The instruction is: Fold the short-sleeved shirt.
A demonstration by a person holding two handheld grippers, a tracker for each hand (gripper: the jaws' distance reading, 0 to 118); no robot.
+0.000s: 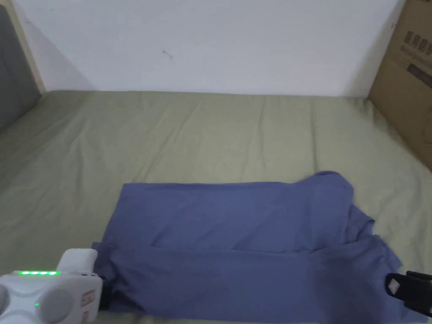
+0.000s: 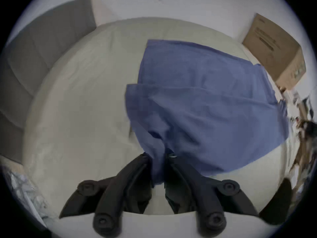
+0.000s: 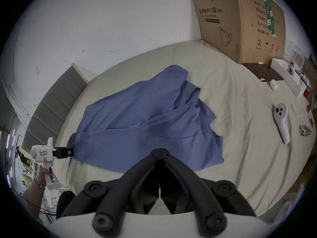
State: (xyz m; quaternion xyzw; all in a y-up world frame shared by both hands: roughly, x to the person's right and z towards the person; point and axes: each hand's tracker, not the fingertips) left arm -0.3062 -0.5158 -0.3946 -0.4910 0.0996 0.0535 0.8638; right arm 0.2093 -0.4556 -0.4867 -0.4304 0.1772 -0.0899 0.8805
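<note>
white wall point(image 1: 211, 42), olive-sheeted bed point(image 1: 190, 135), grey padded headboard point(image 1: 12, 71), cardboard box point(image 1: 407, 76)

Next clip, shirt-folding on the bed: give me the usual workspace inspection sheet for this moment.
Surface: bed with a pale green sheet, lightly creased.
Job's things: blue short-sleeved shirt lying partly folded, its near long side lapped over the middle; the end toward the cardboard box is rumpled.
Clutter: white handheld controller, a white box and small items on the sheet beside the shirt.
Grippers: left gripper shut on the shirt's corner; right gripper shut, at the shirt's near edge, no cloth seen between its jaws.
Cables: nothing seen.
Surroundings: white wall, grey headboard, cardboard box.
</note>
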